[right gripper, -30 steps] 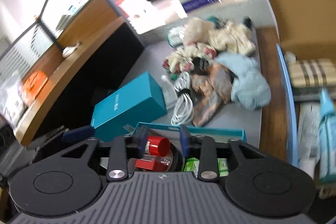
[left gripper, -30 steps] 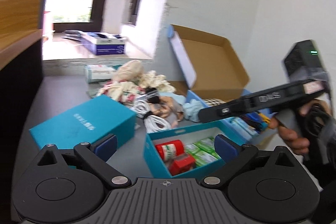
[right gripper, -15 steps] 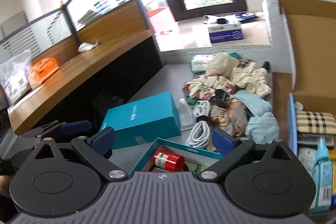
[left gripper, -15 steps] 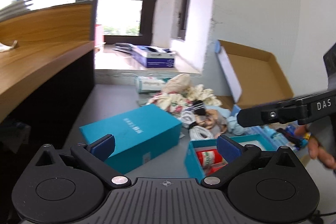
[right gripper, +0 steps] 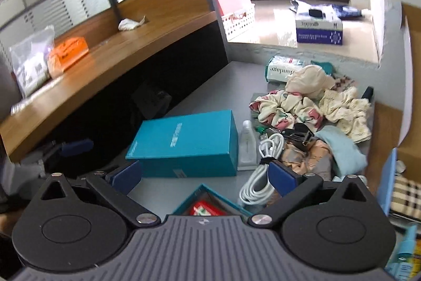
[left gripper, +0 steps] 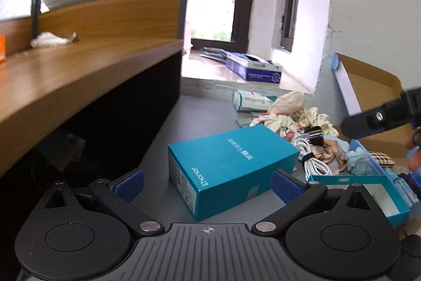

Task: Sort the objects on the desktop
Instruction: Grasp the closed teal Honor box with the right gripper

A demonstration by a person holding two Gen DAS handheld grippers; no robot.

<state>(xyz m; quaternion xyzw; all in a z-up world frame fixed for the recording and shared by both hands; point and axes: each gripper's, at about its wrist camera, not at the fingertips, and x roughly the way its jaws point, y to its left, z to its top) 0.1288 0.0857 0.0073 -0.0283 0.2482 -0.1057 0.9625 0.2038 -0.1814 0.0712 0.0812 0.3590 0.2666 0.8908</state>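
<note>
A closed teal box (left gripper: 231,165) lies on the grey desk, just ahead of my left gripper (left gripper: 208,186), which is open and empty. The same teal box (right gripper: 184,144) shows in the right wrist view. My right gripper (right gripper: 204,175) is open wide with nothing between its fingers. It hovers above the open teal tray box (right gripper: 210,192), where a red item (right gripper: 202,207) lies. Ahead of it are a coiled white cable (right gripper: 260,175), a small clear bottle (right gripper: 247,146), a black clip (right gripper: 300,133) and a pile of cloths (right gripper: 302,107). One right gripper finger (left gripper: 368,123) crosses the left wrist view.
A cardboard box (left gripper: 368,86) stands open at the right with a plaid case (right gripper: 407,191) and bottles inside. A wooden desk partition (left gripper: 79,75) runs along the left. A bandage pack (right gripper: 281,69) and a blue carton (right gripper: 318,30) on the sill lie at the back.
My right gripper opened wide off the red-capped item in the tray box and lifted back. My left gripper swung left, from the tray box toward the closed teal box.
</note>
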